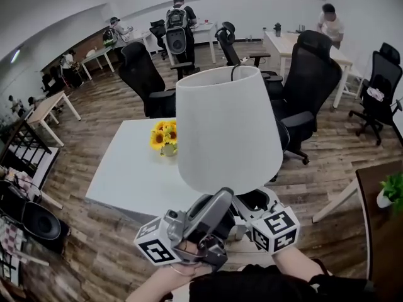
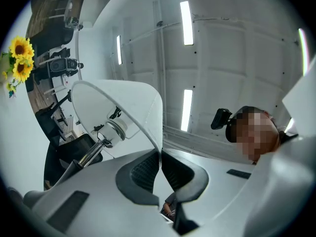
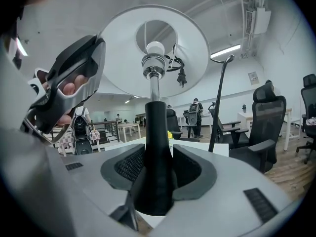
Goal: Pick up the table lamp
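The table lamp's white shade (image 1: 227,128) fills the middle of the head view, held up in front of the white table (image 1: 126,175). My left gripper (image 1: 220,197) is shut on the shade's lower rim, and the thin white edge (image 2: 159,132) runs down between its pads. My right gripper (image 1: 252,201) sits under the shade, shut on the lamp's black stem (image 3: 157,147), with its pads pressed on both sides. Above the stem I see the metal tube, the bulb (image 3: 154,48) and the inside of the shade (image 3: 197,43). The lamp's foot is hidden.
A pot of sunflowers (image 1: 165,136) stands on the white table. Black office chairs (image 1: 308,87) crowd behind and to the right of it. A wooden desk corner with a green plant (image 1: 393,190) is at the right. People stand at desks at the far wall.
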A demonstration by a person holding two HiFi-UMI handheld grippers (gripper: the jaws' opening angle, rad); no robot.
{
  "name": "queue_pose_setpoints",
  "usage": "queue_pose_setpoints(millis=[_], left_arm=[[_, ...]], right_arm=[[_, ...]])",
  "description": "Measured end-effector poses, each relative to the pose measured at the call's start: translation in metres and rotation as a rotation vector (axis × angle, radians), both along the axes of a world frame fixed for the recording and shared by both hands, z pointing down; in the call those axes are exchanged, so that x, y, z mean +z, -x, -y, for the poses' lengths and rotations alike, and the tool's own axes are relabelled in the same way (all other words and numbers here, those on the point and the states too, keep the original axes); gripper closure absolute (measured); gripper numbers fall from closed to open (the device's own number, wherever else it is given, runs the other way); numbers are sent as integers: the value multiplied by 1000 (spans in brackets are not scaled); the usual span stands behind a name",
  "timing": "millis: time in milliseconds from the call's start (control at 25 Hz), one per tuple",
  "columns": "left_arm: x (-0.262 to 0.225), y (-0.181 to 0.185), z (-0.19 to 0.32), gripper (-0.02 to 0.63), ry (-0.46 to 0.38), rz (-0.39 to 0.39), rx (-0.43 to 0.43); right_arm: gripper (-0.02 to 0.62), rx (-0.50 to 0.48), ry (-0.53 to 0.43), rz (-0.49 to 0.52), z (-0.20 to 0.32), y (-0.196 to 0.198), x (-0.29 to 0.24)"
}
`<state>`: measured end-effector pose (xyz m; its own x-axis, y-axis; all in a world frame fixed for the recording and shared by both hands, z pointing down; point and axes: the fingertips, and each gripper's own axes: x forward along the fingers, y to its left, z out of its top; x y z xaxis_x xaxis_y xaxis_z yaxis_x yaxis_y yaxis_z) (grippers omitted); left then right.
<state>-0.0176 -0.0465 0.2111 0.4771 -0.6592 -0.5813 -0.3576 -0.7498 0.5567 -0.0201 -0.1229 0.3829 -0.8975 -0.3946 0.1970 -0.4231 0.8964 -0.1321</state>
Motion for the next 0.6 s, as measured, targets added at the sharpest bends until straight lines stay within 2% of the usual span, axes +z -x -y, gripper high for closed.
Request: queue_pose_setpoints(millis=[280,600], left_arm=[[-3,9,-59,583,5,38,37],[-7,23,-118,584,-12,42,60]], right_arm=[[411,53,22,20,-60,10,-4],[410,67,16,27,-122,23,-7]])
